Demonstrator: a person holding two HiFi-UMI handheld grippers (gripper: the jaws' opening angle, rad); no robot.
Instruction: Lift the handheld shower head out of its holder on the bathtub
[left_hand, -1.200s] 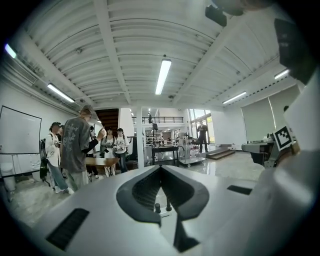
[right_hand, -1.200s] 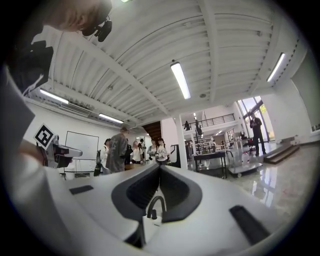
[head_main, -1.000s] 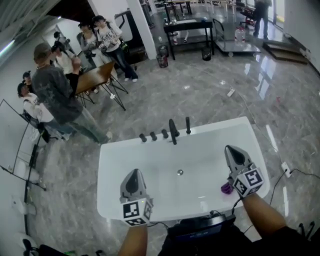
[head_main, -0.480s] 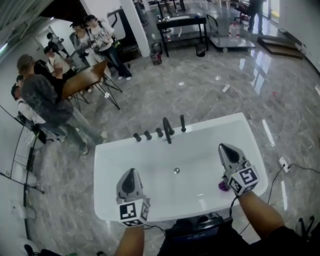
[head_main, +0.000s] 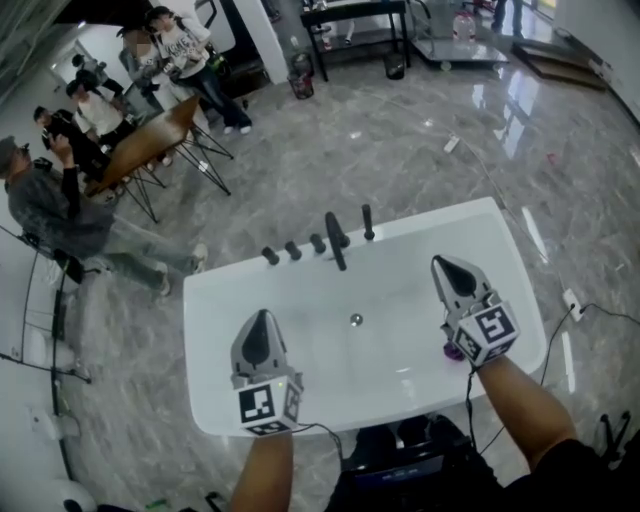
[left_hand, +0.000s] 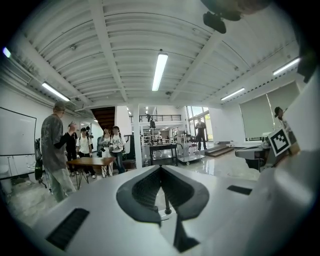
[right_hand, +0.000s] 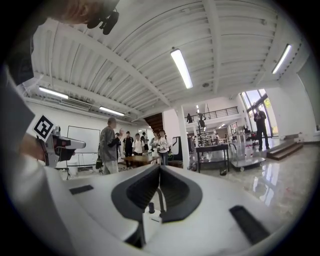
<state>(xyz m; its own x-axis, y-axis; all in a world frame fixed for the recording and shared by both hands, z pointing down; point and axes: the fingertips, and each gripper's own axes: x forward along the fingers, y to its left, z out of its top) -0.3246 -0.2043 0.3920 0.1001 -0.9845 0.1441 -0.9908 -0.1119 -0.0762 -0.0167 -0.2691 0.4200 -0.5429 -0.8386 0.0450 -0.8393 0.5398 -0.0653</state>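
Polished grey marble floor surrounds a white bathtub (head_main: 400, 370), and its near edge is partly covered by the person's forearms and a dark device at the bottom of the head view. Along the far edge stands a row of black fittings: three knobs (head_main: 292, 249), a spout (head_main: 335, 240) and, at the right end of the row, the handheld shower head (head_main: 367, 221), upright. Its holder is too small to tell apart from it.

The left gripper (head_main: 260, 318) hangs over the tub's near-left part with its jaws together and nothing between them. The right gripper (head_main: 441, 263) hangs near the tub's right edge, tips likewise closed on nothing. Both are well apart from the shower head. A purple thing (head_main: 453, 351) sits mostly hidden under the right gripper's marker cube.

In both gripper views the grippers' own bodies block nearly all of the tub. Only a thin black fitting (left_hand: 166, 200) shows through the gap behind the closed tips, and I cannot tell which it is.

A drain (head_main: 356, 320) marks the tub's floor. People (head_main: 60, 200) gather round a wooden table (head_main: 140, 150) beyond the far-left corner.
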